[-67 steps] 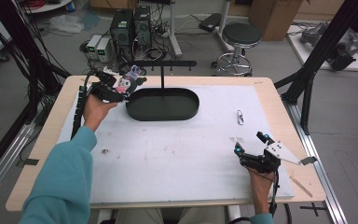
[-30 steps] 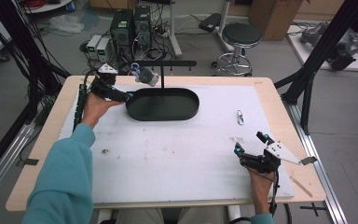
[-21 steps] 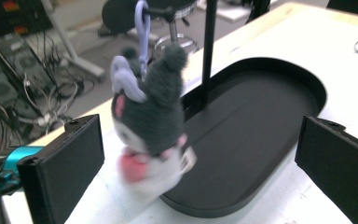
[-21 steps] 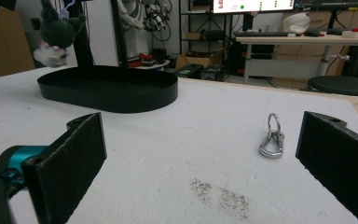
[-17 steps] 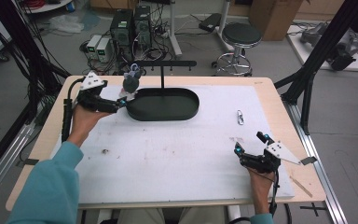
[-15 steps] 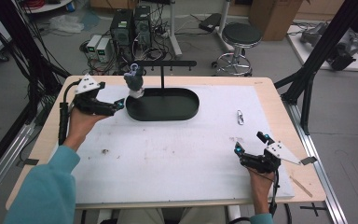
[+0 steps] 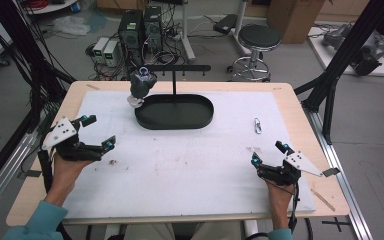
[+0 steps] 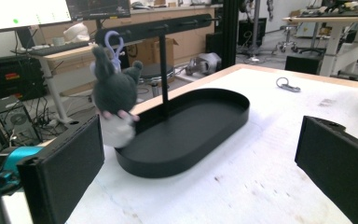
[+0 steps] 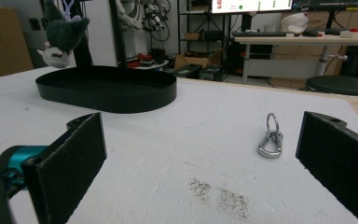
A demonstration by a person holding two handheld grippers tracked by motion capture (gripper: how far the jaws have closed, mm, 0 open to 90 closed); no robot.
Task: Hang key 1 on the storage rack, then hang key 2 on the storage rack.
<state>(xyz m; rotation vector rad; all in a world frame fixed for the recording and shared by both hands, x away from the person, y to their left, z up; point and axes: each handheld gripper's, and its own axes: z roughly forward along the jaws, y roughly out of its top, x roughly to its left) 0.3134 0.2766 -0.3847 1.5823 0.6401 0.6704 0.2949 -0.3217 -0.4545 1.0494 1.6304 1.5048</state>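
Note:
A grey and white plush keychain (image 7: 140, 87) hangs by its pale loop from the left end of a black T-shaped stand (image 7: 180, 68). The stand rises from a black oval tray (image 7: 180, 114) at the table's far middle. My left gripper (image 7: 100, 131) stands open at the near left, well away from the plush, with nothing in it. In the left gripper view the plush (image 8: 114, 93) dangles beside the tray (image 8: 186, 135). My right gripper (image 7: 266, 153) rests open at the near right. A metal carabiner (image 9: 270, 137) lies on the mat just ahead of it.
A white mat (image 7: 190, 160) covers most of the wooden table. The carabiner (image 7: 257, 125) lies to the right of the tray. Small dark smudges (image 7: 114, 162) mark the mat by my left gripper. A stool (image 7: 259, 37) and computers (image 7: 140, 25) stand beyond the far edge.
My left gripper let go of the plush, which now hangs from the stand's bar. It then drew back toward the near left. The right gripper has not moved.

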